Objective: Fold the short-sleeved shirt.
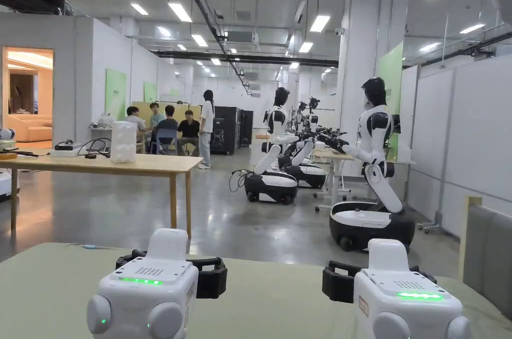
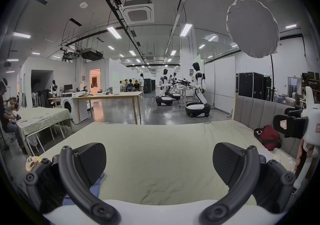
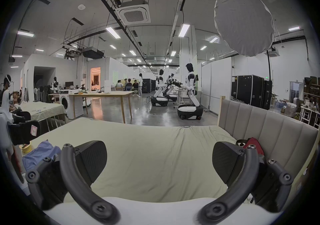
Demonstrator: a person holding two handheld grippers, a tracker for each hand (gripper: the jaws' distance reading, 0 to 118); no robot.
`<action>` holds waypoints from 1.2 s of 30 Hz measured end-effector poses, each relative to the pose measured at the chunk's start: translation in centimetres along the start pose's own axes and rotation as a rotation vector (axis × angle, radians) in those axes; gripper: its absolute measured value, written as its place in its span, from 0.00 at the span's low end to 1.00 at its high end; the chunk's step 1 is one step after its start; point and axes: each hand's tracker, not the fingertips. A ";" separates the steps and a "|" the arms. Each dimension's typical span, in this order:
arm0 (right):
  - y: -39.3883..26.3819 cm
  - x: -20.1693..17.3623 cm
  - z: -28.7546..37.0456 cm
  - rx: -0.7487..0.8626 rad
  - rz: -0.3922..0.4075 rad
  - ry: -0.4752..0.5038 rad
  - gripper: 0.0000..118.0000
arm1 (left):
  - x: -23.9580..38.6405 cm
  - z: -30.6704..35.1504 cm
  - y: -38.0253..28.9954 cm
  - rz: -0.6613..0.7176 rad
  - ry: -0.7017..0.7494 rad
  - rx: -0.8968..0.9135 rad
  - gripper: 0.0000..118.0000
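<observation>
shirt (image 3: 41,152) blue | bedsheet (image 3: 155,156) pale green | bag (image 2: 269,136) red

Right gripper (image 3: 159,161) jaws apart over bed (image 3: 155,142)

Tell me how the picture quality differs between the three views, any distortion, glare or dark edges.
Head view: straight lines, even ceiling light, soft glare on the floor. Left gripper view: fisheye bend, black corners, bed edge curved. Right gripper view: same bend and dark rim; headboard bowed.
</observation>
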 end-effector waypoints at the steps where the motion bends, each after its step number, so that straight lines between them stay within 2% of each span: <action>1: -0.1 0.0 -0.1 0.000 -0.002 0.000 1.00 | 0.0 0.0 0.0 0.000 -0.001 0.000 1.00; 20: -0.3 0.0 -0.3 0.000 -0.020 0.015 1.00 | -0.2 -0.1 -0.4 0.012 0.003 -0.010 1.00; 22: -0.3 -0.1 -0.2 0.007 0.000 0.015 1.00 | 0.1 -0.1 -0.5 -0.018 0.003 -0.011 1.00; 24: -0.2 -0.5 -0.1 0.024 0.094 0.007 1.00 | 0.6 -0.1 -0.4 -0.118 0.001 -0.020 1.00; 26: -0.4 -1.5 -0.2 0.042 0.255 -0.014 1.00 | 1.4 -0.4 -0.3 -0.278 -0.024 -0.051 1.00; 28: -1.9 -2.7 -1.4 0.080 0.548 -0.035 1.00 | 2.9 -0.7 -0.4 -0.533 -0.029 -0.081 1.00; 31: -4.9 -4.5 -2.2 0.108 1.030 -0.034 1.00 | 5.3 -1.4 -2.5 -1.026 0.025 -0.107 1.00; 34: -9.7 -5.8 -2.4 0.042 1.636 0.030 1.00 | 8.0 -0.3 -6.4 -1.624 0.128 -0.052 1.00; 35: -11.9 -5.5 -2.4 0.056 1.877 0.023 1.00 | 8.1 -0.5 -8.0 -1.788 0.168 -0.023 1.00; 36: -13.6 -4.8 -2.2 0.081 2.075 0.001 1.00 | 7.9 -0.7 -9.2 -1.897 0.182 0.007 1.00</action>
